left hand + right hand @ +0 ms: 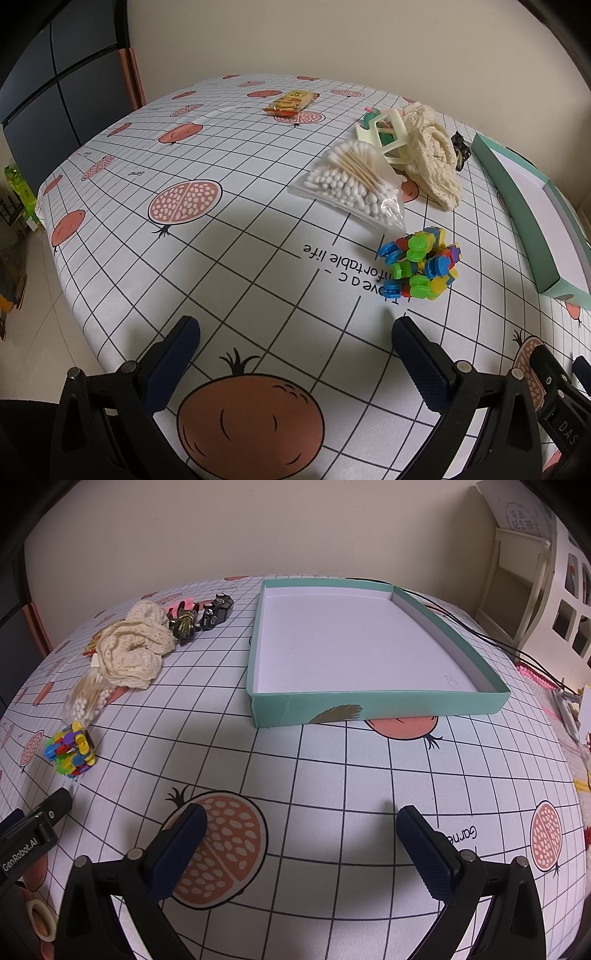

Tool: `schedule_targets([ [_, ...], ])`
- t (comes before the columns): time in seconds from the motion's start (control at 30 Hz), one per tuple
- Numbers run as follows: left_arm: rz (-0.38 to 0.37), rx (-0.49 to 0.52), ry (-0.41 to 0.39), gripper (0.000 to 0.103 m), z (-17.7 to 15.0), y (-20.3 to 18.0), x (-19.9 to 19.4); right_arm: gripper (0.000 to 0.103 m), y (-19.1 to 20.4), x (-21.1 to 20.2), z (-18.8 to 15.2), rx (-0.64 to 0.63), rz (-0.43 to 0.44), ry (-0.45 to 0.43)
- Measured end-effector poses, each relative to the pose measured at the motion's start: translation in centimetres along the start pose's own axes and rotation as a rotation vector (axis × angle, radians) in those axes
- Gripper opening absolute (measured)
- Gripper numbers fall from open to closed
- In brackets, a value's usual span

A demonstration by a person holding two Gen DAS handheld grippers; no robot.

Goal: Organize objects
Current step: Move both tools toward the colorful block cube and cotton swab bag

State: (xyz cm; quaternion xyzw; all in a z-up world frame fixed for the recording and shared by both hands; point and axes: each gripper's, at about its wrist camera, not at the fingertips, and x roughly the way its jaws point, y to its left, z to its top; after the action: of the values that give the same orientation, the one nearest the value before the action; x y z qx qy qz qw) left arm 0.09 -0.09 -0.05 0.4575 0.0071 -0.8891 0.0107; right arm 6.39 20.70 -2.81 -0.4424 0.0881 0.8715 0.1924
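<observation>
Both grippers are just hovering over the counter (pixel 332 775) with its grid-and-pomegranate cloth. The left gripper (pixel 295 332) and right gripper (pixel 301 818) each have their jaws spread wide, holding nothing. The shallow teal cardboard box (pixel 376 703) sits empty ahead of the right one. Left of it lie the colourful plastic block cluster (pixel 421 264), clear bag of cotton swabs (pixel 354 184) and cream lace fabric roll (pixel 432 155), close together.

pomegranate-print tablecloth (pixel 332 775), cream shelf (pixel 517 590) (far right), black cables (pixel 498 642)
</observation>
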Motion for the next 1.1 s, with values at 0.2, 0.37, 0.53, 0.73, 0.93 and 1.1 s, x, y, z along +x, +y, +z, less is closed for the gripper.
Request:
schedule_targets([
  [0.2,0.001,0.000,0.005,0.103,0.1,0.0,0.0,0.103,0.0,0.0,0.0,0.000,-0.001,0.000],
  [0.37,0.001,0.000,0.007,0.103,0.2,0.0,0.0,0.103,0.0,0.0,0.0,0.000,-0.001,0.000],
  [0.53,-0.021,0.006,0.022,0.103,0.3,0.0,-0.2,0.103,0.0,0.1,0.1,0.000,0.002,0.003],
  [0.73,-0.037,0.030,0.014,0.103,1.2,-0.3,-1.3,0.103,-0.2,-1.3,1.4,0.028,0.054,-0.037],
  [0.93,-0.012,-0.004,0.096,0.103,4.5,0.8,-1.5,0.103,2.0,-3.5,4.1,-0.040,0.093,-0.091],
  [1.1,-0.001,-0.003,0.173,0.103,8.2,1.9,-1.8,0.103,5.1,-3.5,5.7,-0.069,0.196,-0.062],
])
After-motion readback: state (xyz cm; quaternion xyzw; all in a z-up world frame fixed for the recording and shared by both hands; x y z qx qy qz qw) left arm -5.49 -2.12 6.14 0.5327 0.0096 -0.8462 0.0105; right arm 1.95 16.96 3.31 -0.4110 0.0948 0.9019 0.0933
